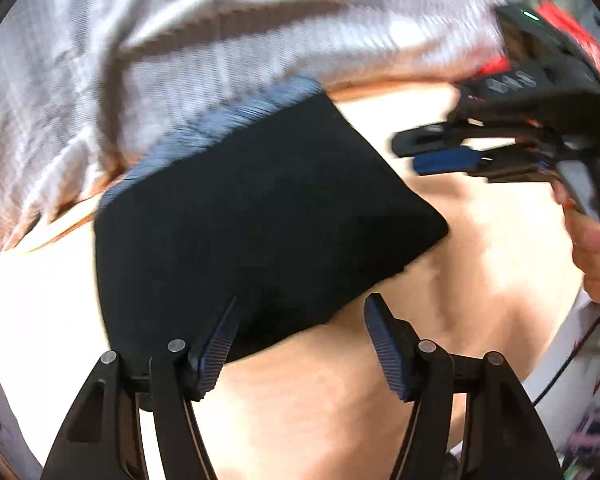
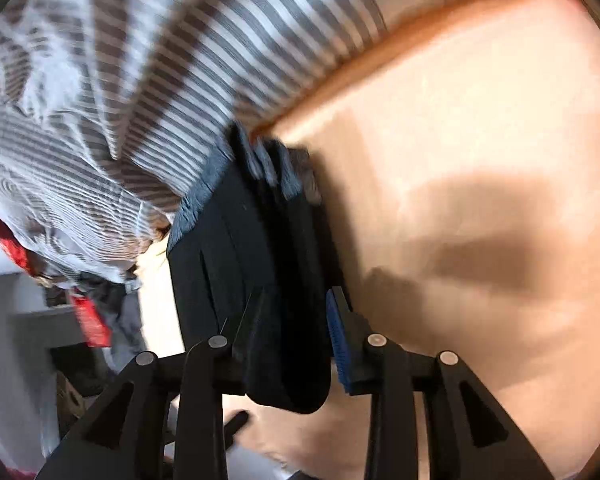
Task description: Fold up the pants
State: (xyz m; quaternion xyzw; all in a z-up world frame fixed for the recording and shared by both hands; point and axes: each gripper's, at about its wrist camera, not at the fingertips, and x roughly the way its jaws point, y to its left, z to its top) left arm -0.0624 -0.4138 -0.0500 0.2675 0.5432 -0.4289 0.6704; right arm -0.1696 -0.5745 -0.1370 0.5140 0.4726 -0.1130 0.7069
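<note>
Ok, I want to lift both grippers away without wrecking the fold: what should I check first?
1. Pants folded into a compact stack: ok.
2. Left gripper open, gripping nothing: ok.
3. Right gripper open, holding nothing: ok.
4. Waistband fully on the table, not over its edge: cannot tell.
5. Layers squarely aligned: cannot tell, blurred.
</note>
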